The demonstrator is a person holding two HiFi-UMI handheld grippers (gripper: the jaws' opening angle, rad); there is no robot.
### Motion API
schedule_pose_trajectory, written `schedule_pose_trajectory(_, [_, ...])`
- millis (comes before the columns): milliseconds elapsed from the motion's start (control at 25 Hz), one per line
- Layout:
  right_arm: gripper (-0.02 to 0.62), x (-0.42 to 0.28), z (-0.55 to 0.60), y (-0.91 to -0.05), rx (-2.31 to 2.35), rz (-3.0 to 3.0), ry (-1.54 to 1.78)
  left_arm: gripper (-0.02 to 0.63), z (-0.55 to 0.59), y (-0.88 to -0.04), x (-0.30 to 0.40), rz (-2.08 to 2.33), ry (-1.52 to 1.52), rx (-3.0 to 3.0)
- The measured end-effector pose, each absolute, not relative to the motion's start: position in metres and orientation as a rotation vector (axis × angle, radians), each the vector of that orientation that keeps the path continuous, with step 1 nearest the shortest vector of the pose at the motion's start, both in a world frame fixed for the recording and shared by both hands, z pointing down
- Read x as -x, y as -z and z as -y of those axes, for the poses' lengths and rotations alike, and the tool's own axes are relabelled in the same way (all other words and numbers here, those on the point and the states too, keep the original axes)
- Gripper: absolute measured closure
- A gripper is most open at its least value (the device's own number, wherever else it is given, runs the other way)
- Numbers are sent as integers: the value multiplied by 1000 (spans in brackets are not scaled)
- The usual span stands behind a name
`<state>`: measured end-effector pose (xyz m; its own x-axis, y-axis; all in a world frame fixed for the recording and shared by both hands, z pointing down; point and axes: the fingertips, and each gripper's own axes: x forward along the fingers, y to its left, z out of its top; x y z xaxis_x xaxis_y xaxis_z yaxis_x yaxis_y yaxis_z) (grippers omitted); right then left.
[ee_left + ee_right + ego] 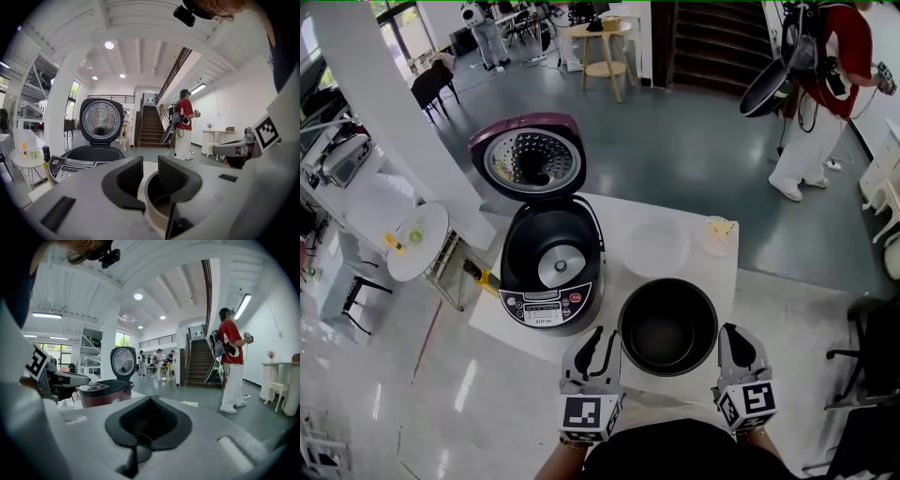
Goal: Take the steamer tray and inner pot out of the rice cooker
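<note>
Where the grey floor point(675, 150) gives way to the foreground, a white table point(623, 208) carries everything that matters, and well beyond it a person in a red top point(825, 75) stands on that floor. On the table's left half sits the rice cooker point(551, 281), its control panel point(546, 307) toward the camera and its lid point(528, 159) swung fully up and back, so the perforated inner face shows. The cooker's well is empty: only the round metal plate point(561, 265) at its bottom is visible. The inner pot point(667, 326) stands upright on the table just to the right of the cooker, close to the near edge, dark inside. Behind the pot, farther from the camera, the steamer tray point(656, 247) lies flat on the tabletop, pale and hard to tell from the white surface. The two grippers flank the pot. The left gripper point(150, 174) sits at the pot's left side with its jaws a narrow gap apart. Its own view shows the pot's rim through that gap, with the right-hand pad over the pot's mouth, and the pads do not look pressed on the rim. The right gripper point(149, 400) is at the pot's right side, jaws closed fully together on nothing. A small dish point(719, 234) with something yellow rests at the table's far right corner.
</note>
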<state>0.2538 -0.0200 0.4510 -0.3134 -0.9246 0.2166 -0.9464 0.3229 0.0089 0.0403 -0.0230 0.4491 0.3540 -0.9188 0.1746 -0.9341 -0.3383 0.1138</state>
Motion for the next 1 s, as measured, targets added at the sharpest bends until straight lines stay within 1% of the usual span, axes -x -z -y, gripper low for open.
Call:
schedule_pose_trajectory(400, [592, -254, 13, -457, -1703, 2388, -234, 511, 16, -452, -38, 1709, -171, -2421])
schedule_pose_trajectory(560, [592, -253, 15, -461, -1688, 2382, -237, 579, 18, -451, -38, 1705, -154, -2406])
schedule_pose_trajectory(640, [592, -253, 16, -462, -1686, 2383, -234, 596, 20, -452, -37, 1719, -154, -2409])
schedule_pose_trajectory(720, [592, -253, 18, -461, -1689, 2384, -234, 607, 21, -455, -37, 1721, -158, -2414])
schedule_pose_trajectory(1000, [593, -250, 24, -463, -1666, 2392, -225, 607, 24, -458, -33, 1739, -170, -2400])
